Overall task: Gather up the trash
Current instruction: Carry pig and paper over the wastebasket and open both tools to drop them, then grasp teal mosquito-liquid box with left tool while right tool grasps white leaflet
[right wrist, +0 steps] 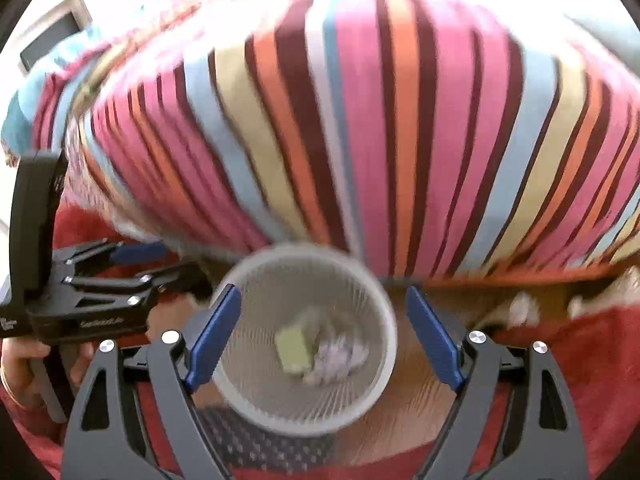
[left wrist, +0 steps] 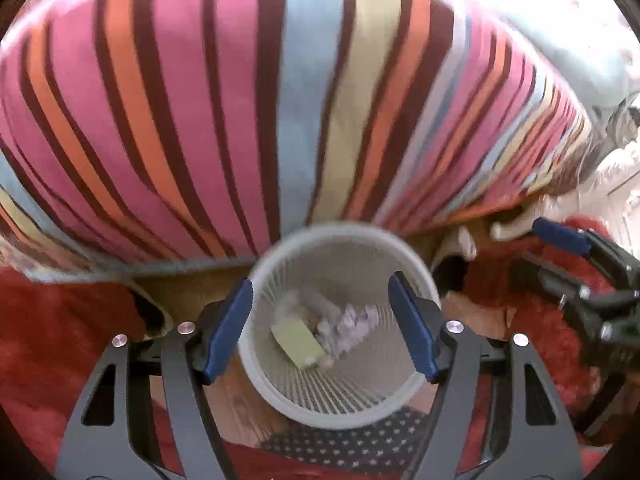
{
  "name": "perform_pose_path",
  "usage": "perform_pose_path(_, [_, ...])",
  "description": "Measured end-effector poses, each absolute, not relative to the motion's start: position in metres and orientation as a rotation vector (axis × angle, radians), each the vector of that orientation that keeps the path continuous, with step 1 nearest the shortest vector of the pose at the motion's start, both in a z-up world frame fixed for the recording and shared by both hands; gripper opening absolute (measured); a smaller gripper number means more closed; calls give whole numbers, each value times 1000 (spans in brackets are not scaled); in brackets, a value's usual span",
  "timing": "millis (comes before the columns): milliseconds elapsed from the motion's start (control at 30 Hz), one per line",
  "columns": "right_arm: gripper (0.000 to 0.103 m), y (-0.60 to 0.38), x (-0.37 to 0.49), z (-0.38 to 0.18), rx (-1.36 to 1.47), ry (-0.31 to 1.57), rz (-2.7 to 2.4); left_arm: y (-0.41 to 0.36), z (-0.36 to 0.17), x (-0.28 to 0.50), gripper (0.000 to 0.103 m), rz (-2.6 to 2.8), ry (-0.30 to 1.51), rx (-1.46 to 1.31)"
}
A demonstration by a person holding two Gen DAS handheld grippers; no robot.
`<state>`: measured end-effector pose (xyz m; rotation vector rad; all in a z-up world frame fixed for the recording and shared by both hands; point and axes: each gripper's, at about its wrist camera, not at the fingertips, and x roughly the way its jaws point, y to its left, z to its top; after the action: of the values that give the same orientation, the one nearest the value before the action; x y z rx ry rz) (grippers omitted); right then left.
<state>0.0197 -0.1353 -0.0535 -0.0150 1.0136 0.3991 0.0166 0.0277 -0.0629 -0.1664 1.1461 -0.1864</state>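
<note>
A white mesh waste basket (left wrist: 276, 376) stands on the floor by the bed; it also shows in the right wrist view (right wrist: 384, 320). Inside lie a pale yellow-green piece (left wrist: 298, 342) (right wrist: 294, 348) and crumpled whitish paper (left wrist: 352, 324) (right wrist: 340, 356). My left gripper (left wrist: 320, 328) is open and empty above the basket. My right gripper (right wrist: 324, 336) is open and empty above it too. The right gripper shows at the right of the left wrist view (left wrist: 576, 264); the left gripper shows at the left of the right wrist view (right wrist: 120, 276).
A bed with a striped blanket (left wrist: 280, 100) (right wrist: 380, 120) fills the background. A red shaggy rug (left wrist: 60, 320) (right wrist: 580, 360) covers the floor around the basket, with wooden floor (right wrist: 416, 400) and star-patterned fabric (left wrist: 352, 440) beside it.
</note>
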Motion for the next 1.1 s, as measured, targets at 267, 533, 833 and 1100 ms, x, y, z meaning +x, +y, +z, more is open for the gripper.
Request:
perform_pose_path(267, [80,-122,91,21,-12,769,351,66,30,87,69,-115,949,-112])
perform_pose_path(533, [80,-104,166,29,44,759,346,74,78,194,69,-84,872,-192])
perform_pose_path(833, [80,-80,210,39,21,753,295,25,83,319,69,-57,910,-234])
perform_pose_path(1100, [80,-93,228,38,-17,753,273,35,63,370,77,-31,984,-424])
